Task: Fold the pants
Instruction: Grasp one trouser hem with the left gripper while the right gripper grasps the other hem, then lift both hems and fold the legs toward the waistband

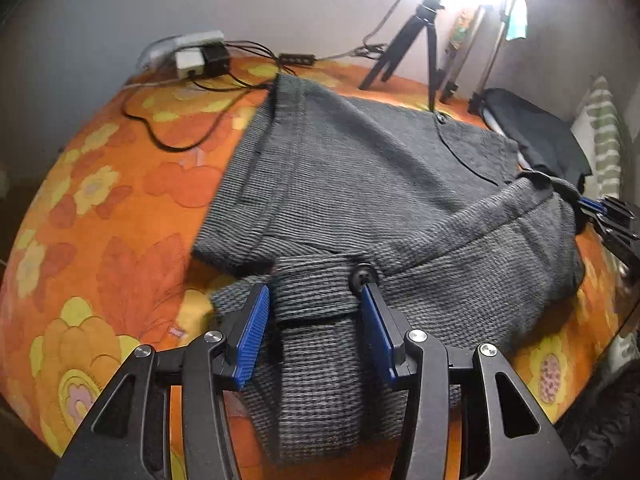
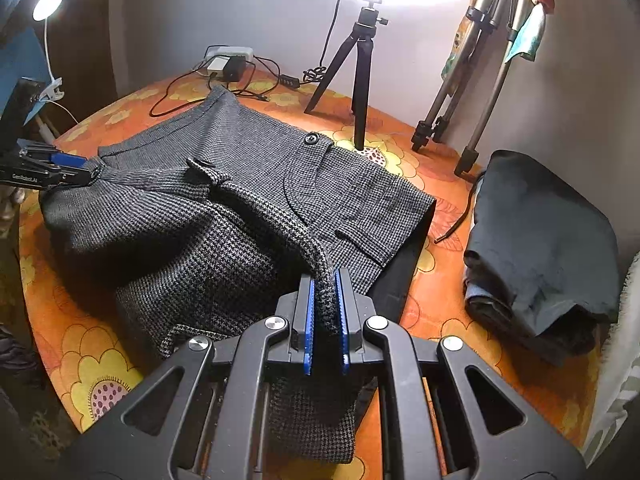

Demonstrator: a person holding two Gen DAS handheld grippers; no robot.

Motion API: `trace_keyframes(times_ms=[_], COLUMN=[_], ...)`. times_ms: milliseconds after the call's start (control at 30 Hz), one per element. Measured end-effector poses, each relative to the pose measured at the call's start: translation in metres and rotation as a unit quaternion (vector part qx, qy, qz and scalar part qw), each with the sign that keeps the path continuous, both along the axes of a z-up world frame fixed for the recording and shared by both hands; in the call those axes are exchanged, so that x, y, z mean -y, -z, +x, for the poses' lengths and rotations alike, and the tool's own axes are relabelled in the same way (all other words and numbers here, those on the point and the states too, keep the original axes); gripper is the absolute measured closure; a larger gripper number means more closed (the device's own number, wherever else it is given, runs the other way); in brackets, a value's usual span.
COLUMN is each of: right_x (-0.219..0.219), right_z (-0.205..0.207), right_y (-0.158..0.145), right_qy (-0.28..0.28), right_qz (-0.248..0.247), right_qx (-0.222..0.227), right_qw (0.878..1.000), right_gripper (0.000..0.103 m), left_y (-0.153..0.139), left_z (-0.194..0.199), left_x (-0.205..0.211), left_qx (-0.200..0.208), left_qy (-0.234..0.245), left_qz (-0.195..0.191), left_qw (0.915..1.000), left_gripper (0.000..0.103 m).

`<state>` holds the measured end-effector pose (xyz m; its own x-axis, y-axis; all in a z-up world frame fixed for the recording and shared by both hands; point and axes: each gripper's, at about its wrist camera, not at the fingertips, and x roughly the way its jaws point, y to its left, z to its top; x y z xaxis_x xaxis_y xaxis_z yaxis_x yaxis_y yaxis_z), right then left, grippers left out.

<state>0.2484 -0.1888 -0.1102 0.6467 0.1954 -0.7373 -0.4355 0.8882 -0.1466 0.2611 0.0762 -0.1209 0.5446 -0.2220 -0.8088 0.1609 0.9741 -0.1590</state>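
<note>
Grey houndstooth pants [image 1: 360,184] lie on an orange floral cloth [image 1: 104,208], partly folded, with one edge lifted over the rest. My left gripper [image 1: 316,292] stands open around the waistband tab with its button [image 1: 362,274]; the blue pads are apart on either side of the fabric. My right gripper [image 2: 325,276] is shut on a raised ridge of the pants [image 2: 224,216], fabric pinched between the blue pads. The left gripper also shows in the right wrist view [image 2: 90,170] at the pants' left edge, and the right gripper in the left wrist view [image 1: 582,202].
A black tripod [image 2: 360,76] and a grey tripod [image 2: 476,80] stand at the back. A power strip with chargers and cables [image 2: 228,62] lies far left. A folded dark garment [image 2: 540,248] sits to the right. A clip lamp [image 2: 48,4] shines at left.
</note>
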Motion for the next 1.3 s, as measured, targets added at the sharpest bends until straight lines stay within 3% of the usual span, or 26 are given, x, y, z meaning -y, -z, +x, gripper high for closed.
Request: trace_keyframes(times_ms=[167,333,367,400,800,1067,1300], right_x=[-0.002,-0.003,-0.003,-0.003,0.001,0.006,0.009], right_z=[0.001,0.003,0.003,0.002,-0.004,0.018,0.087], right_y=[0.003,0.005,0.005,0.005,-0.009,-0.038,-0.044], right_qy=[0.001,0.006,0.006,0.005,-0.001,0.005,0.028], right_qz=[0.0,0.001,0.001,0.0,0.016,0.028,0.016], right_qx=[-0.002,-0.005,-0.005,-0.005,0.005,0.031,0.028], right_qw=[1.0,1.0,1.0,1.0,1.0,0.999,0.999], right_gripper=[0.093,0.093,0.093,0.093,0.093,0.093,0.093], left_y=[0.005,0.007,0.005,0.001,-0.069,-0.114,-0.104], left_z=[0.001,0.003,0.002,0.0,-0.007,0.043,0.1], left_x=[0.002,0.007,0.005,0.004,-0.003,0.004,0.017], left_qx=[0.009,0.031,0.038,0.048,0.16,0.215,0.206], left_qy=[0.01,0.005,-0.002,-0.005,-0.02,-0.016,-0.027], left_qz=[-0.006,-0.009,-0.011,-0.009,-0.012,0.013,0.018], left_qw=[0.9999,0.9995,0.9992,0.9988,0.9868,0.9764,0.9779], left_gripper=[0.053,0.081,0.094,0.095,0.096,0.096,0.096])
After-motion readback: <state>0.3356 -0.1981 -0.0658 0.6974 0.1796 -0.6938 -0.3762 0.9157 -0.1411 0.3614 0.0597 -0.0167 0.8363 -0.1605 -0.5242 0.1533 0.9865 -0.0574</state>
